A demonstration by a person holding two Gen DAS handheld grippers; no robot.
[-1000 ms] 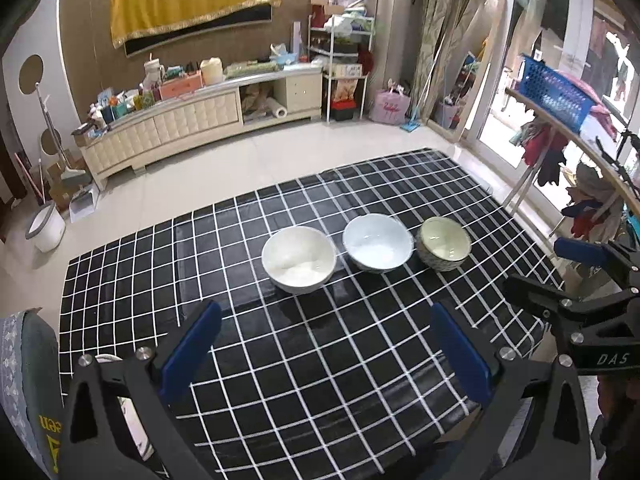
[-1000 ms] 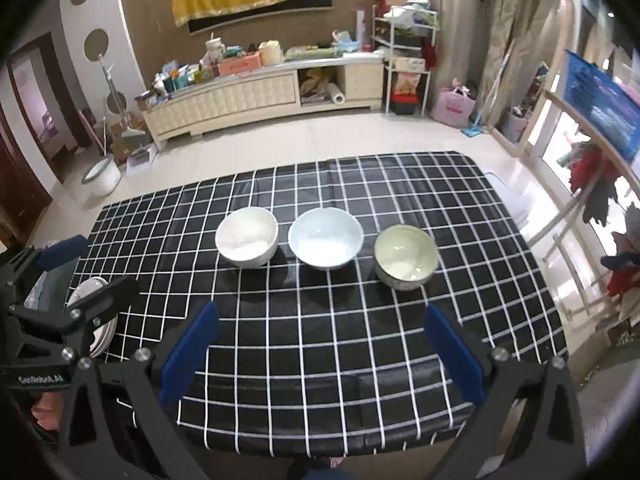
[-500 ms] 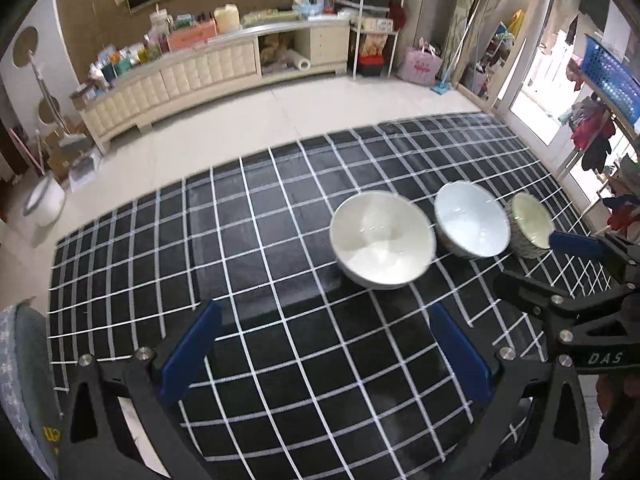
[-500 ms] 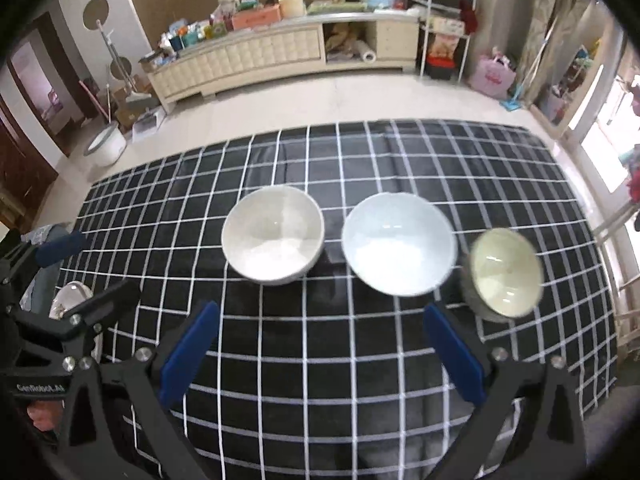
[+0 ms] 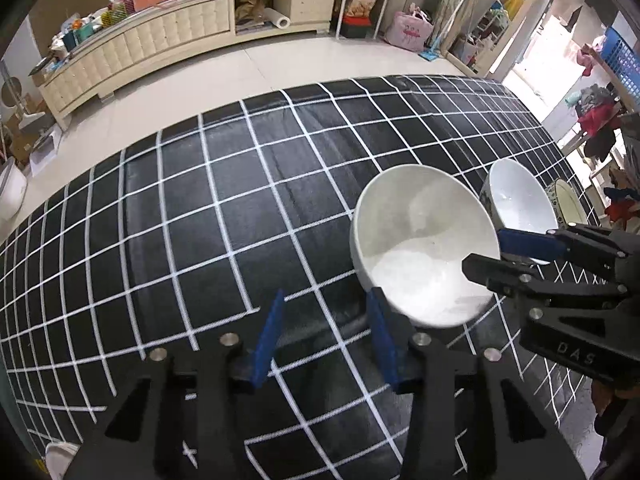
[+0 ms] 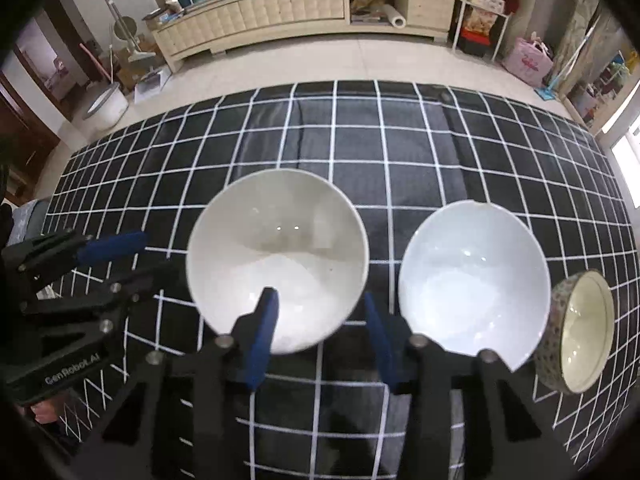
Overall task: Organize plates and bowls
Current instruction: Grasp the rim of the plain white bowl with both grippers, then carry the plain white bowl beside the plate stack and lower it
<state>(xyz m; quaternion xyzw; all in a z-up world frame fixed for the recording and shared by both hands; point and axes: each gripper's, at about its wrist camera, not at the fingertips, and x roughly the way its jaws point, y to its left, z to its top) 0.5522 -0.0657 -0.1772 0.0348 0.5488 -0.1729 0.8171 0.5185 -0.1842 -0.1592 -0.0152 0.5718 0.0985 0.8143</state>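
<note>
White bowl: the white bowl (image 6: 277,260) is sitting upright on the checked desk (image 6: 400,152), at the left end of a row of three.
Row: the pale bowl (image 6: 474,280) is standing just beside it, and the small patterned bowl (image 6: 576,332) is next, near the desk's right edge.
Progress: nothing is looking stacked yet; all three bowls are standing apart, so the whole nesting job is seemingly still ahead.
Right gripper: the right gripper (image 6: 318,328) is straddling the white bowl's near rim, one finger inside, one outside; its fingers have just been narrowing but are not yet pressing on the rim.
Left gripper: the left gripper (image 5: 326,336) is hovering beside the same bowl's left side, fingers half spread after narrowing, with only cloth between them.
Right view only: it is showing all three bowls whole and the rim between the fingers.
Left view only: it is showing the bare left half of the desk; the far bowls are partly hidden by the right gripper.
</note>
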